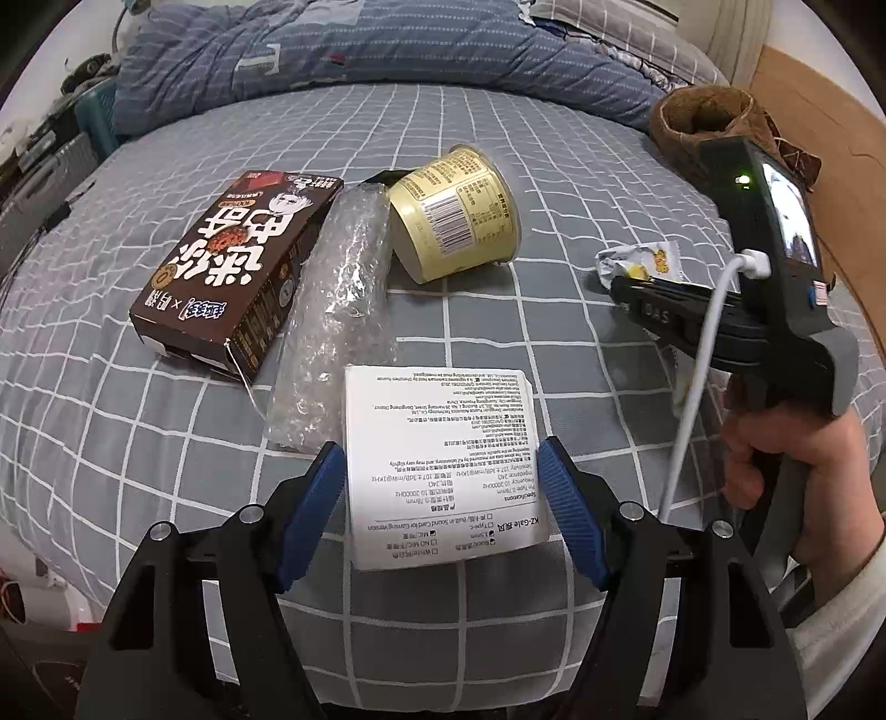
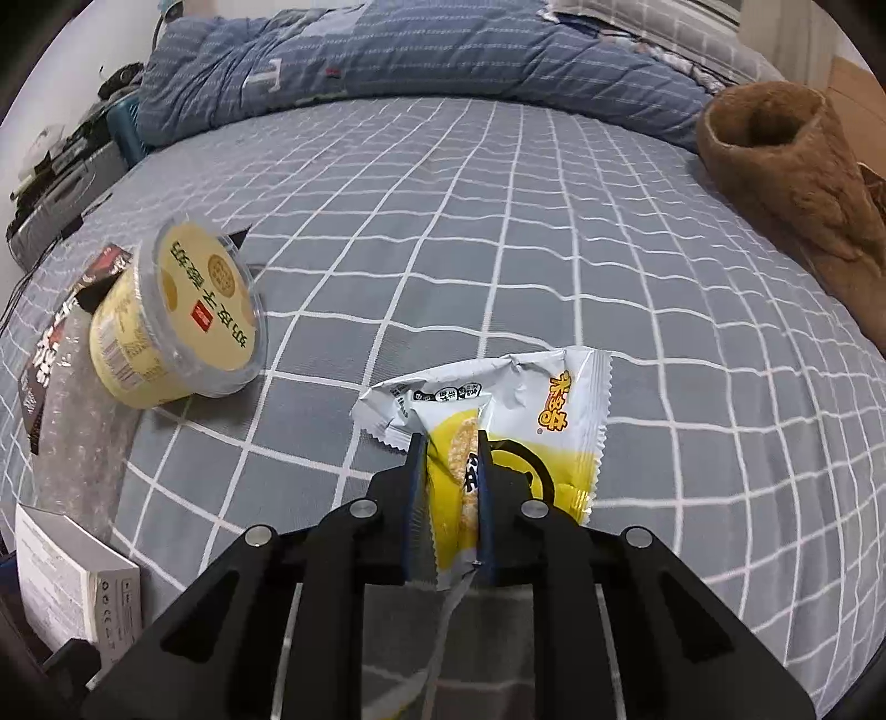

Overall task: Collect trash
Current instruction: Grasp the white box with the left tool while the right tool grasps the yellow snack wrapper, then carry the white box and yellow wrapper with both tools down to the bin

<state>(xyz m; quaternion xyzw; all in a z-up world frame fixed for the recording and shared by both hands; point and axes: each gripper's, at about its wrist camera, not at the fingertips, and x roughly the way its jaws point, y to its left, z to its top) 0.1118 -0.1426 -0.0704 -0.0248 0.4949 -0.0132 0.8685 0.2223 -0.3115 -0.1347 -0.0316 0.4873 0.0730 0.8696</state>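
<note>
A white box (image 1: 446, 465) with printed text lies on the grey checked bed between the blue pads of my left gripper (image 1: 443, 459), which is open around it with gaps on both sides. Beyond it lie bubble wrap (image 1: 338, 315), a brown carton (image 1: 232, 266) and a yellow cup (image 1: 454, 221) on its side. My right gripper (image 2: 451, 443) is shut on a white and yellow snack wrapper (image 2: 509, 410), also seen in the left wrist view (image 1: 642, 263). The cup (image 2: 177, 315) and the white box (image 2: 72, 587) show at the left of the right wrist view.
A brown fuzzy boot (image 2: 797, 183) lies at the right side of the bed (image 2: 498, 221). A blue striped quilt (image 1: 387, 50) is bunched along the far edge. Dark clutter (image 2: 61, 177) sits beyond the bed's left edge.
</note>
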